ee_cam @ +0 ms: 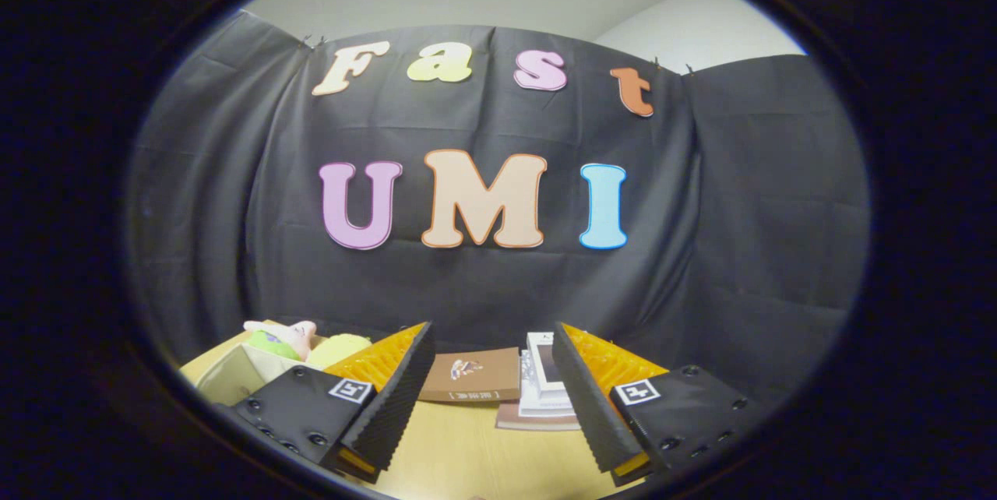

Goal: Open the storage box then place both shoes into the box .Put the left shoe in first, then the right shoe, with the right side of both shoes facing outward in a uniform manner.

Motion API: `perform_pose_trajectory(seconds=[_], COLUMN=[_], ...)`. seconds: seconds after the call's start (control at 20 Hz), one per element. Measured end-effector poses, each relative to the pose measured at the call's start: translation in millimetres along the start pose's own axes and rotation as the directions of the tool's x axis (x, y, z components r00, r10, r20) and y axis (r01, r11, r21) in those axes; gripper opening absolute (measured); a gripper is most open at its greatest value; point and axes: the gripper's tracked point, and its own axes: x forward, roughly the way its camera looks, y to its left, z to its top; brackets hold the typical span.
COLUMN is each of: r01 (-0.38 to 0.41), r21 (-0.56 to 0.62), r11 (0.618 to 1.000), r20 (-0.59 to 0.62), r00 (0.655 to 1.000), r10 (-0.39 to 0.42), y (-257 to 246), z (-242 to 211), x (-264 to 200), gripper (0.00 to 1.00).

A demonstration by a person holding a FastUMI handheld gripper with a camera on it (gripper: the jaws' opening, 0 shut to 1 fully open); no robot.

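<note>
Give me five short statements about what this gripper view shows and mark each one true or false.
1. The tool is open, with nothing between its fingers. True.
2. A brown book lies on the wooden table beyond the fingers. True.
3. The tool is clamped on a shoe. False: it holds nothing.
4. Plush toys sit in a box off to one side. True.
5. The brown book stands upright against the wall. False: it lies flat.
</note>
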Motion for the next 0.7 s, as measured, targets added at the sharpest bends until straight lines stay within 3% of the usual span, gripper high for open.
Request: perform_pose_trajectory(seconds=[0.4, 0.7], r01=[-0.054, -0.041], r21=[-0.005, 0.041], r11=[0.999, 0.998], r20=[-0.004, -0.021], r00=[0.999, 0.999], r10=[0.054, 0.042], y=[27, 23], z=[3, 5], x=[-3, 1], gripper=[0.97, 0.97])
